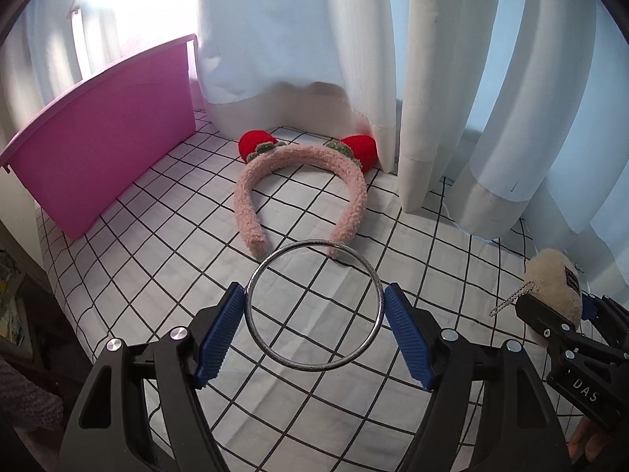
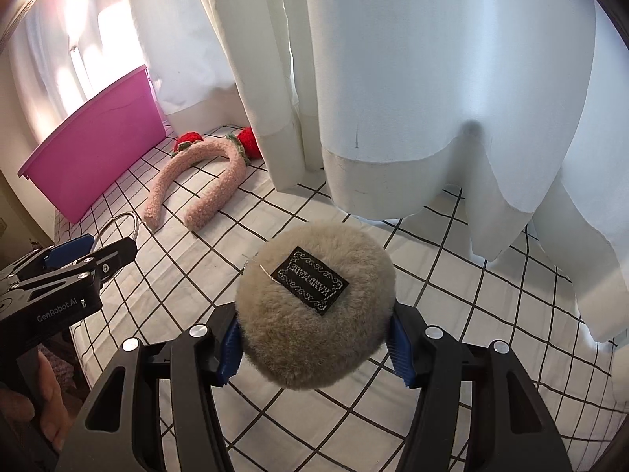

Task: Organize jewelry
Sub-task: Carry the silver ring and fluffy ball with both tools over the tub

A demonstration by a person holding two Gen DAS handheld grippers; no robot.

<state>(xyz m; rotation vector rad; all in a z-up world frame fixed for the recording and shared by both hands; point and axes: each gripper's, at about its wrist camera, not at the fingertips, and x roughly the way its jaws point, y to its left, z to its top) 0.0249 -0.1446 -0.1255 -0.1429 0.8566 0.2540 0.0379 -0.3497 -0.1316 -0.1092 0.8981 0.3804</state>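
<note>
Spanning the gap between the blue ribbed pads of the left gripper [image 1: 314, 314], a thin silver metal bangle [image 1: 314, 305] is held across its width, the jaws set wide and closed only as far as the ring's two sides. It is judged light, rigid and smooth, so it could slip or swing out of a loose pinch; pressure across the widest part, as now, seems the soundest hold. In the right gripper [image 2: 314, 344] a round beige plush pompom charm with a black woven label [image 2: 314, 306] is squeezed at its flanks, the jaws partly closed on it. It is judged soft and very light, giving under pressure, and its small ball chain, seen from the left wrist view, may dangle and snag. Both things are held above the white black-gridded cloth on the worktop [image 1: 165, 259]. Farther out a fuzzy pink headband with red strawberry ornaments [image 1: 298, 192] lies flat on the cloth, near the white curtains [image 1: 432, 78]. Beyond it to the left stands a magenta plastic storage bin [image 1: 102, 149]; its inside cannot be seen, so its contents cannot be told.
</note>
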